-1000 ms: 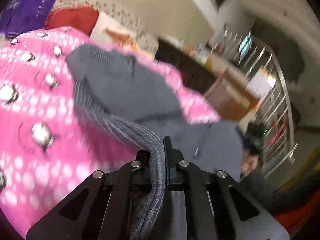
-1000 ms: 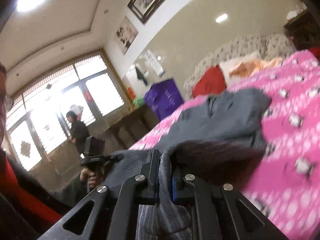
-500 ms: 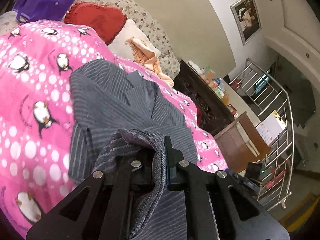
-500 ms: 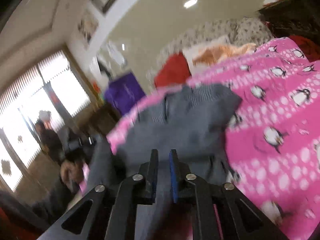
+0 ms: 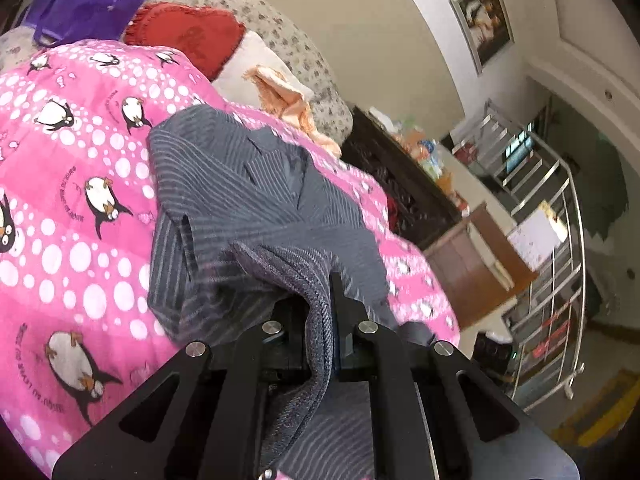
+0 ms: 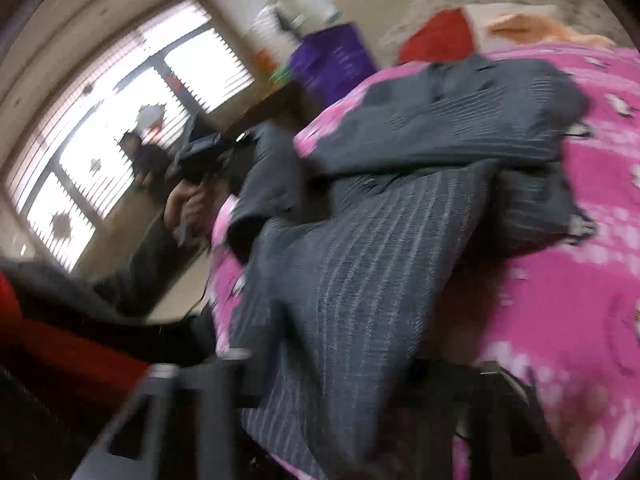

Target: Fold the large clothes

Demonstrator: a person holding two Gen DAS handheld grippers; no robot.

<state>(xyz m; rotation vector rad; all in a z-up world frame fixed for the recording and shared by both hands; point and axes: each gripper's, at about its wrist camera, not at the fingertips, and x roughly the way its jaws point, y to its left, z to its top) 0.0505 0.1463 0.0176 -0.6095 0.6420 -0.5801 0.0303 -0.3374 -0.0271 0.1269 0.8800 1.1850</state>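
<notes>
My left gripper (image 5: 334, 312) has its jaws pinched tight on a doubled hem of the grey striped jacket (image 5: 256, 184), which lies spread on the pink penguin quilt (image 5: 80, 168), collar toward the pillows. Right gripper (image 6: 328, 392) is blurred w/ cloth draped over it; can't tell its jaws. Fabric looks thick, soft, floppy, prob. heavyish: best taken at hem corners or seams, not mid-panel.

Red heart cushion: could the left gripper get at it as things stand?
Probably not: the left gripper is shut on the grey striped jacket, and the red heart cushion lies beyond the penguin blanket.
</notes>
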